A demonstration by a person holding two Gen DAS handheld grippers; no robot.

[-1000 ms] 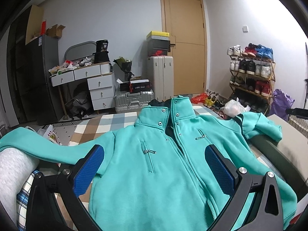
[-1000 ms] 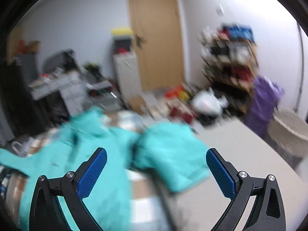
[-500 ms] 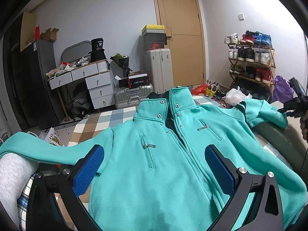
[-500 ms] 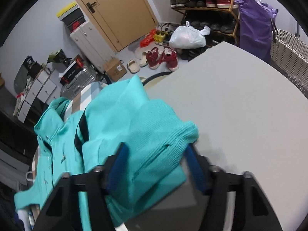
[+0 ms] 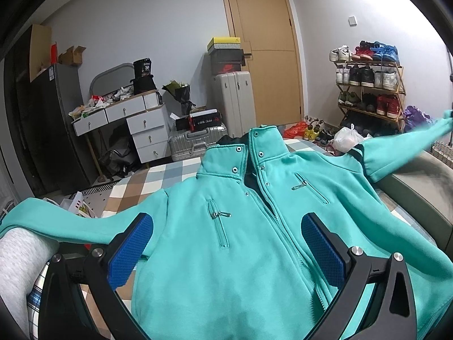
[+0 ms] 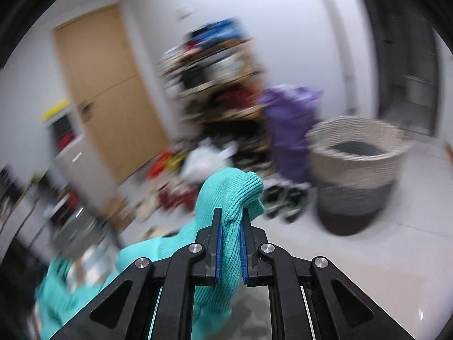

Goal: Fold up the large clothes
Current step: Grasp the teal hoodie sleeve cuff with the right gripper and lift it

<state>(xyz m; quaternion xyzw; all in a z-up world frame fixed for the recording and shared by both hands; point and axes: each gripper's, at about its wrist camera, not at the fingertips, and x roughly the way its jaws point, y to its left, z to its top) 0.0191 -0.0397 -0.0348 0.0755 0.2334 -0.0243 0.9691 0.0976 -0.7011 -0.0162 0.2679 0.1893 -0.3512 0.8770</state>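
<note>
At lower centre of the right wrist view, the right gripper pinches the cuff of the teal jacket — carry the sleeve across the chest, keeping it taut; the left gripper hovers wide apart.

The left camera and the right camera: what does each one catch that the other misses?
Only the left camera shows the jacket's front spread flat, zipped, under the open left claw, plus the white drawers and suitcases. Only the right camera shows the right claw shut on the ribbed cuff, and a woven basket. Both show the teal jacket, the wooden door and the shoe rack.
</note>
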